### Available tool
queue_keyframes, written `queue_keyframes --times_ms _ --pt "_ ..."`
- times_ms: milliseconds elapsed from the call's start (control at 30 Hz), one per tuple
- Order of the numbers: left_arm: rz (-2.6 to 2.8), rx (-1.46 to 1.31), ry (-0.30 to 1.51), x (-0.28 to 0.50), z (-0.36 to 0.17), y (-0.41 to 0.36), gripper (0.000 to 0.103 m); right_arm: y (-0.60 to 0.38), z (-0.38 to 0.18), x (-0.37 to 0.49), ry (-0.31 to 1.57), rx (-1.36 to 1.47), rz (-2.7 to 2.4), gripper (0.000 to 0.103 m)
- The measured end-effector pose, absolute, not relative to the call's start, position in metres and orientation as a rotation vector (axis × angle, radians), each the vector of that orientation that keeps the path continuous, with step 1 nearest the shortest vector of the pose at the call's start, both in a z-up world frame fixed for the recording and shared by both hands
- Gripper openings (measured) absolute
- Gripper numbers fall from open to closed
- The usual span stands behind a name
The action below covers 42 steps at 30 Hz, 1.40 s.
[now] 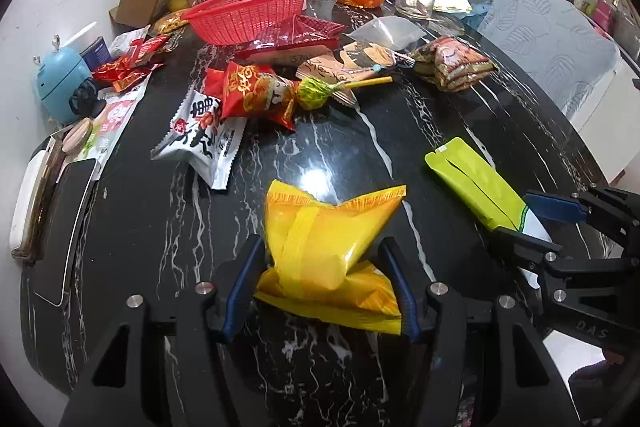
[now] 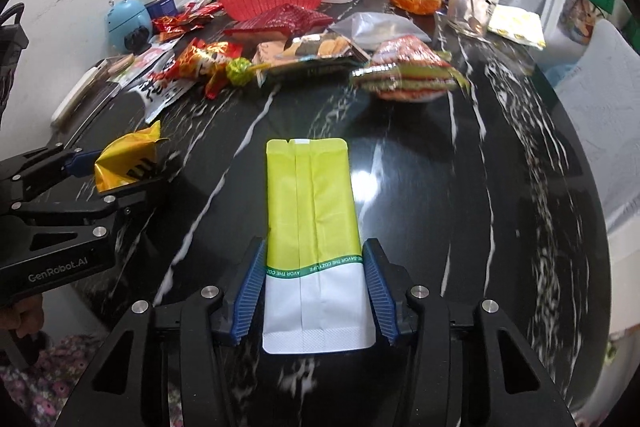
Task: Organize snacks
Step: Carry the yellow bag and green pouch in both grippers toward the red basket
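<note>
Left wrist: one yellow packet [image 1: 328, 247]; one basket [image 1: 248, 13].

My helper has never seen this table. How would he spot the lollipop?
Start at the red basket at the black marble table's far side, then come nearer to the red-and-gold snack bag. The lollipop lies at its right: green-yellow wrapped ball, the only item with a yellow stick.

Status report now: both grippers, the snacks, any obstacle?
Left gripper shut on crinkled yellow snack bag. Right gripper shut on flat green-and-white pouch. Red plastic basket beyond loose snacks.
</note>
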State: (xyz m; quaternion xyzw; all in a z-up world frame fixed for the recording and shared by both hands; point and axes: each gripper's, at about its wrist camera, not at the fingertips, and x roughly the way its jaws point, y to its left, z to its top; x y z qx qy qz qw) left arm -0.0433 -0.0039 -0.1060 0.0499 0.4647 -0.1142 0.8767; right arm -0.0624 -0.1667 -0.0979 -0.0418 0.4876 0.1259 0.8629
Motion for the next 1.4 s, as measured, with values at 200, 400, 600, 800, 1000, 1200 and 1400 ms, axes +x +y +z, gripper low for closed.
queue_keyframes --times_ms 200,400,600,800,1000,1200,1400 --pt "-0.246 0.099 0.997 -0.040 -0.111 -0.003 0.064 -0.165 -0.099 -0.066 1.026 -0.080 0.253 0.061" --pt "-0.229 0.083 0.984 -0.036 -0.114 0.001 0.070 -0.154 -0.102 -0.053 1.018 -0.142 0.238 0.070" --pt "-0.205 0.072 0.976 -0.034 -0.114 0.007 0.062 -0.148 -0.102 -0.048 0.982 -0.159 0.276 0.046" --pt "-0.227 0.070 0.978 -0.031 -0.108 0.005 0.060 -0.148 -0.100 -0.049 0.977 -0.157 0.287 0.042" --pt "-0.248 0.068 0.938 -0.029 -0.090 0.003 0.060 -0.152 -0.091 -0.049 0.971 -0.100 0.320 0.042" --pt "-0.263 0.052 0.888 -0.020 -0.067 0.005 0.060 -0.152 -0.072 -0.044 0.938 -0.081 0.330 0.042" --pt "-0.265 0.036 0.817 -0.003 -0.039 0.008 0.060 -0.150 -0.044 -0.028 0.873 -0.068 0.352 0.042"
